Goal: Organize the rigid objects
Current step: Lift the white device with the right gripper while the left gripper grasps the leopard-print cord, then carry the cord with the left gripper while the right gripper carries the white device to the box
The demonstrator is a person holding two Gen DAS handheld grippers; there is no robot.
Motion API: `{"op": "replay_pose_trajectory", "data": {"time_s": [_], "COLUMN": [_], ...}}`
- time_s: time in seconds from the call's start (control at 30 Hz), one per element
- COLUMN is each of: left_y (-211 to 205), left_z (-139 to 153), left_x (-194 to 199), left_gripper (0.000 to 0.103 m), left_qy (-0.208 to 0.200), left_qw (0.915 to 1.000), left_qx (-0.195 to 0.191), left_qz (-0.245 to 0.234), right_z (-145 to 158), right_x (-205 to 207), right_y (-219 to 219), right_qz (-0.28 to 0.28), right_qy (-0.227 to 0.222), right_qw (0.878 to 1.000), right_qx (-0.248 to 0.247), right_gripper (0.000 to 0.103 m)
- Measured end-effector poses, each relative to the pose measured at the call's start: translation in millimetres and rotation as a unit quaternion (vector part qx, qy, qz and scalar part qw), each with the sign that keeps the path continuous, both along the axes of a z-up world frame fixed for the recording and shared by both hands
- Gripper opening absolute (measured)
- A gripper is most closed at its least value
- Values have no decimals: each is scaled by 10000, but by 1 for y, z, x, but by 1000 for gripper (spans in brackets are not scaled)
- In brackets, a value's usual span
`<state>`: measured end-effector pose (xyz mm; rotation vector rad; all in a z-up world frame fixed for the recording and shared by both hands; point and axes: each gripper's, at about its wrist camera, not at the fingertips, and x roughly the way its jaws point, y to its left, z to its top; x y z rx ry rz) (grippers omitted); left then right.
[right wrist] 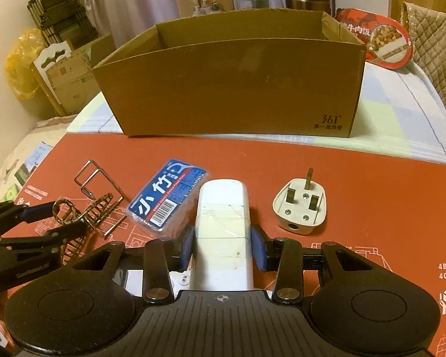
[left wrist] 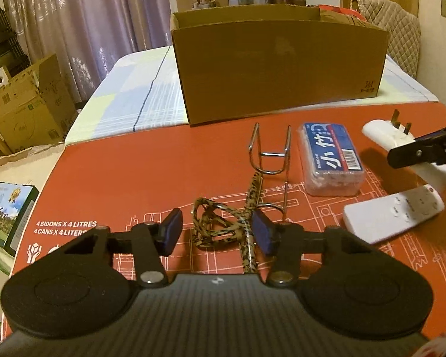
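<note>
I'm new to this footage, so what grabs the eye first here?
The big open cardboard box at the back, on the checked cloth. In front, on the red mat, the right gripper is shut on a white block, with a white plug to its right. The left gripper straddles a leopard-print cord.

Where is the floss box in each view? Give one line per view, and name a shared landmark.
Left wrist view: the floss box lies right of centre on the red mat, between the wire rack and the plug.
Right wrist view: the floss box lies left of centre, beside the white block.
Shared landmark: the cardboard box behind it.
</note>
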<state>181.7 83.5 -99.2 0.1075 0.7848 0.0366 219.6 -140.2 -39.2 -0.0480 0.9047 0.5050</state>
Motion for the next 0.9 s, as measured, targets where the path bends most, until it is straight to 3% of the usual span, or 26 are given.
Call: {"op": "replay_pose_trajectory", "data": {"time_s": [0.1, 0.23, 0.53, 0.9], "left_y": [-2, -4, 16, 14], "left_z": [-3, -2, 12, 68], "left_x": [2, 1, -12, -17], "left_gripper": [36, 34, 34, 34], "left_qy": [75, 122, 13, -698], "left_qw": [9999, 9997, 9993, 9959], "left_qx": [73, 174, 49, -319], "left_qz": [-59, -86, 371, 472], "right_z": [0, 0, 8, 43], "right_x": [0, -1, -3, -2], "right_y": [0, 0, 3, 10], "right_qz": [19, 12, 23, 12], "right_qy": [5, -11, -130, -542], "right_qw": [10000, 10000, 9999, 9977], "right_qx": [-2, 13, 105, 400], "right_gripper": [37, 37, 37, 37]}}
